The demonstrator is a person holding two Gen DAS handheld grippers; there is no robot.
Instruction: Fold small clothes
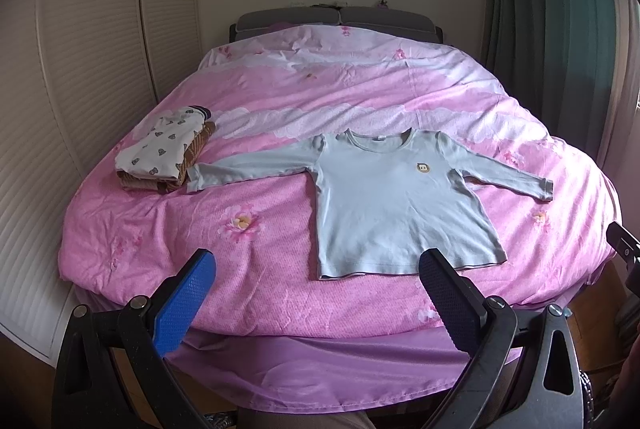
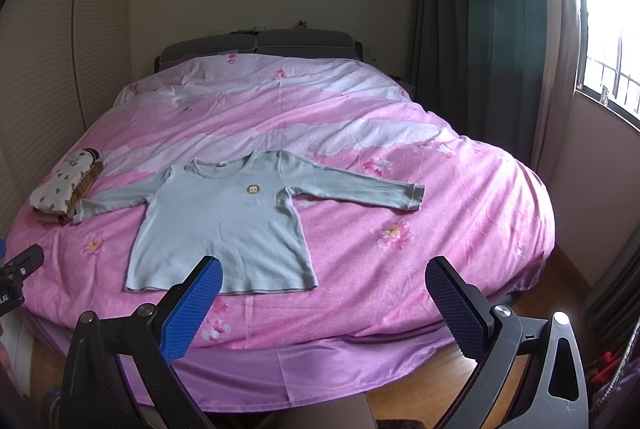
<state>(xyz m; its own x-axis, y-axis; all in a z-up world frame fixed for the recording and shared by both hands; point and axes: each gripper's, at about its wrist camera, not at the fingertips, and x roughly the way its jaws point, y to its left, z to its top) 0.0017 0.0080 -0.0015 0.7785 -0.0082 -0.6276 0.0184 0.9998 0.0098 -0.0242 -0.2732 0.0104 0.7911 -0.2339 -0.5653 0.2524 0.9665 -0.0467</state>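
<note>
A small light grey-blue long-sleeved shirt lies flat, front up, sleeves spread out, on the pink bed cover. It has a small round badge on the chest. It also shows in the right wrist view. My left gripper is open and empty, held above the bed's near edge, just before the shirt's hem. My right gripper is open and empty, near the hem's right corner. Neither touches the shirt.
A stack of folded clothes, white patterned on top of brown, sits on the bed's left, touching the shirt's left cuff; it also shows in the right wrist view. White louvred wardrobe doors stand left. Dark curtains and a window stand right.
</note>
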